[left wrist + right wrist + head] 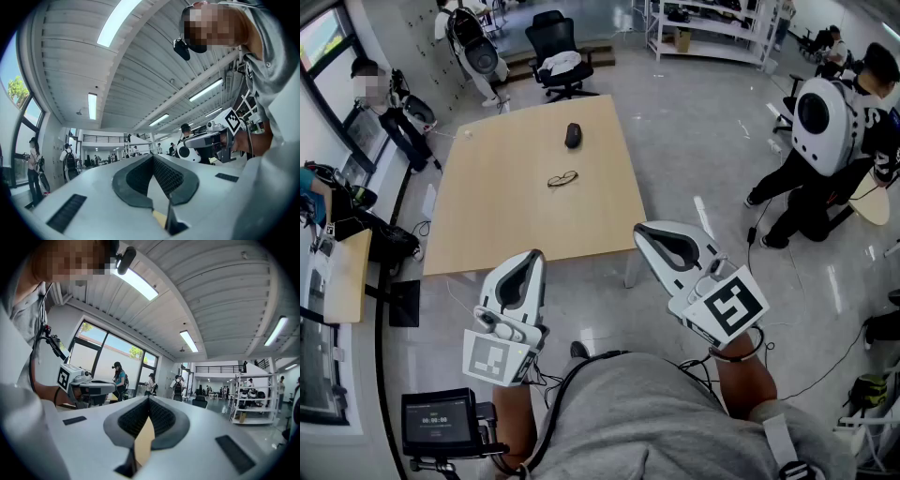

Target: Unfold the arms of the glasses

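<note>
Closest in, the person's grey shirt (647, 412) fills the bottom of the head view. A small black screen (439, 420) sits off to the lower left. Both hands are up in front of the body, each holding a pair of tongs. The left tongs (534, 255) are closed, pads meeting at the tip, and they're empty. The left gripper view shows them the same way, with the nose tipped a bit up toward the ceiling. The right tongs (639, 229) are closed and empty too, held roughly level. The two pairs are side by side but apart from each other, around the near edge of the counter (487, 216).

The counter is a light wood top. The glasses (562, 178) lie on it around the middle, a little toward the right side, well apart from both tongs. They're too small in the head view to say how the arms sit. Past them, closer to the far edge, there's a small black object (573, 135), hard to say what exactly.

Beyond the counter is a black office chair (558, 47) with something white on the seat, plus white shelving (712, 28) at the back. Off to the right, another person (825, 122) wears a big white pack.
</note>
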